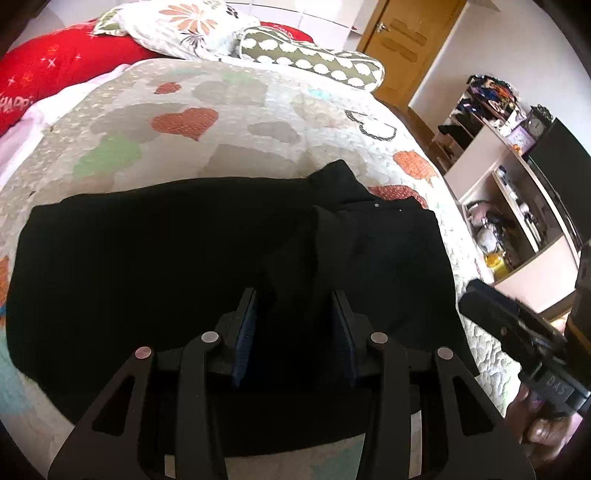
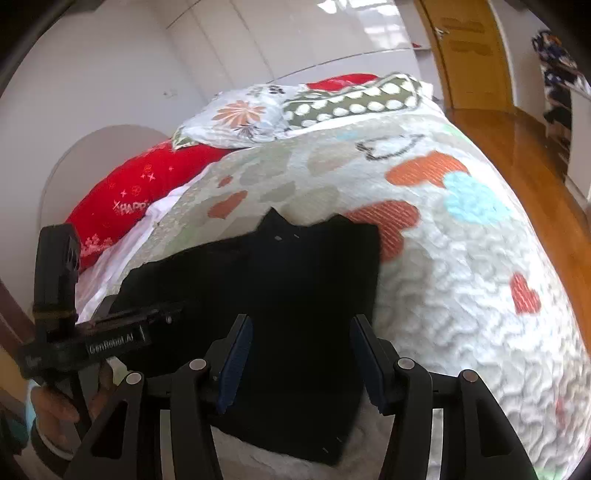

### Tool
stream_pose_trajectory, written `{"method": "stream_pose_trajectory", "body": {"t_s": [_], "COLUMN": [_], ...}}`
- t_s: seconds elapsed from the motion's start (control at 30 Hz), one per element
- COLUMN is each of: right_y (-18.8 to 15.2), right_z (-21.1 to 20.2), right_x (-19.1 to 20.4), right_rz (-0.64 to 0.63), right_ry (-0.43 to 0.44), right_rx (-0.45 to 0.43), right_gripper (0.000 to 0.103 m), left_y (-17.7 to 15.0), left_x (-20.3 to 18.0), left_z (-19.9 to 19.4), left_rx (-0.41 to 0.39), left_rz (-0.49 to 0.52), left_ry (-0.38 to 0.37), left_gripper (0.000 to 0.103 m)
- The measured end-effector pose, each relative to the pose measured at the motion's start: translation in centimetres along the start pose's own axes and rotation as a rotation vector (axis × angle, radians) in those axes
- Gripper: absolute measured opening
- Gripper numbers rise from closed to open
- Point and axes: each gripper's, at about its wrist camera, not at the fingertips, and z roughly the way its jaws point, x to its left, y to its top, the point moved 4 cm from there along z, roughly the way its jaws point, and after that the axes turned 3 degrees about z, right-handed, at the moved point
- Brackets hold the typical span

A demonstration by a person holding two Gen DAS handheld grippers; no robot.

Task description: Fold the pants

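Observation:
Black pants (image 1: 177,258) lie folded on the quilted bed, and also show in the right wrist view (image 2: 295,295). A raised fold of the fabric runs up between the fingers of my left gripper (image 1: 293,306), which is open and holds nothing. My right gripper (image 2: 301,343) is open above the near right part of the pants and holds nothing. The right gripper's body shows at the right edge of the left wrist view (image 1: 524,339). The left gripper's body shows at the left of the right wrist view (image 2: 110,339).
The heart-patterned quilt (image 1: 229,122) covers the bed. A red pillow (image 1: 55,74), a floral pillow (image 1: 184,26) and a dotted pillow (image 1: 314,59) lie at the head. Cluttered shelves (image 1: 509,199) stand to the right. A wooden door (image 1: 410,40) and wooden floor (image 2: 524,158) lie beyond.

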Motion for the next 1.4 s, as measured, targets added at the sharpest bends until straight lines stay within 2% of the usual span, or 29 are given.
{"method": "stream_pose_trajectory", "body": {"t_s": [0.07, 0.2, 0.4, 0.73, 0.9, 1.0, 1.13, 1.2, 1.4], "right_y": [0.7, 1.8, 1.4, 0.7, -1.9, -3.3, -2.9, -2.3, -0.4], "right_z": [0.7, 3.4, 9.8, 6.3, 6.0, 6.8, 5.8, 5.0, 5.9], "right_x": [1.2, 3.4, 4.8, 5.9, 7.2, 7.3, 7.7, 8.0, 8.5], "right_rz": [-0.035, -0.076, -0.142, -0.167, -0.206, -0.229, -0.210, -0.211, -0.203], "right_ry": [0.006, 0.027, -0.062, -0.045, -0.026, -0.054, -0.029, -0.019, -0.072], "right_rx": [-0.011, 0.003, 0.099, 0.071, 0.107, 0.127, 0.129, 0.103, 0.061], "right_gripper": [0.053, 0.053, 0.054, 0.053, 0.053, 0.054, 0.053, 0.053, 0.053], "left_y": [-0.1, -0.4, -0.6, -1.6, -2.3, -2.9, -3.4, -3.6, -4.6], "left_x": [0.1, 0.8, 2.5, 4.4, 4.5, 4.5, 5.0, 5.3, 6.3], "left_z": [-0.1, -0.5, -1.2, -2.2, -2.8, -3.2, -4.0, -4.3, -5.3], "left_rx": [-0.004, -0.015, -0.022, -0.034, -0.038, -0.039, -0.050, -0.054, -0.058], "left_rz": [-0.008, -0.015, -0.022, -0.082, -0.092, -0.092, -0.107, -0.117, -0.137], "left_ry": [0.014, 0.041, 0.104, 0.112, 0.114, 0.119, 0.126, 0.127, 0.138], "left_gripper": [0.047, 0.048, 0.048, 0.048, 0.048, 0.048, 0.048, 0.048, 0.048]}}
